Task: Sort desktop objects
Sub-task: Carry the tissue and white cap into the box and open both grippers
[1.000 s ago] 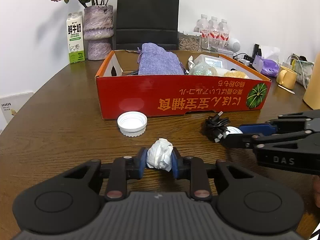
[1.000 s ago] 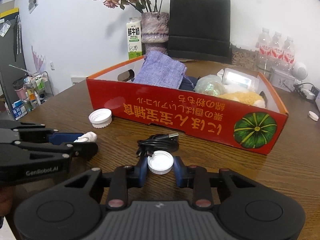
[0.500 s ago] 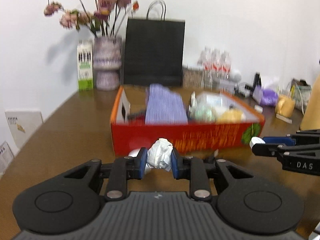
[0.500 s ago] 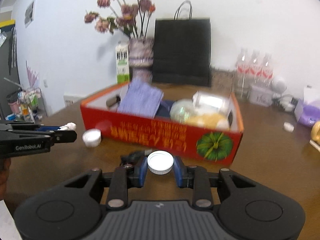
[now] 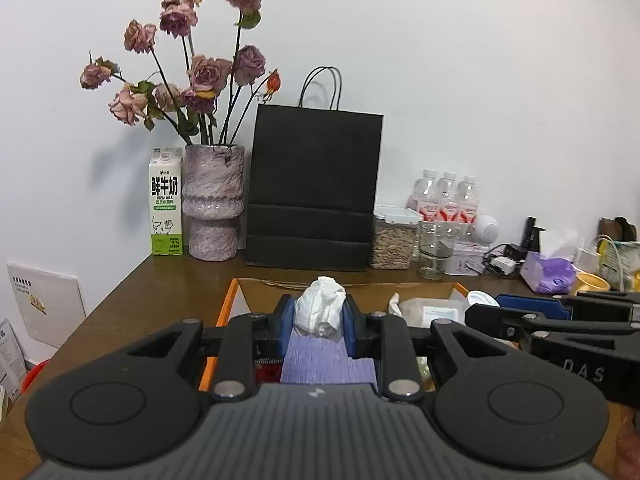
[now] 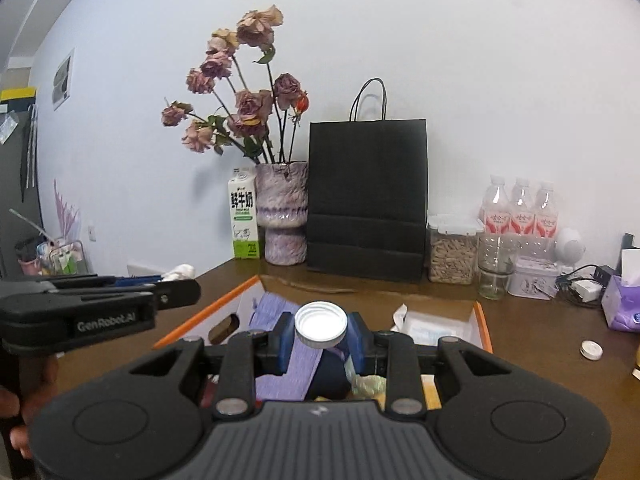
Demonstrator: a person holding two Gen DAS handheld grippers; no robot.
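My left gripper [image 5: 319,320] is shut on a crumpled white paper wad [image 5: 320,312], held in the air above the orange-rimmed cardboard box [image 5: 228,300]. A purple cloth pouch [image 5: 320,360] lies in the box right under it. My right gripper [image 6: 320,336] is shut on a white bottle cap [image 6: 320,323], also raised over the box [image 6: 224,304], above the pouch [image 6: 280,376] and a dark item. Each gripper shows in the other's view: the right gripper [image 5: 484,300] at the right edge with the cap, the left gripper [image 6: 176,278] at the left with the wad.
Along the back wall stand a milk carton [image 5: 166,204], a vase of dried roses [image 5: 212,200], a black paper bag [image 5: 312,188], a jar of seeds [image 5: 392,240], water bottles [image 5: 448,200] and a glass. A second white cap [image 6: 591,349] lies on the table at the right.
Both grippers rose from just above the tabletop to above the box, each keeping its grip. The box's red front wall, the loose cap and the black cable dropped out of view.
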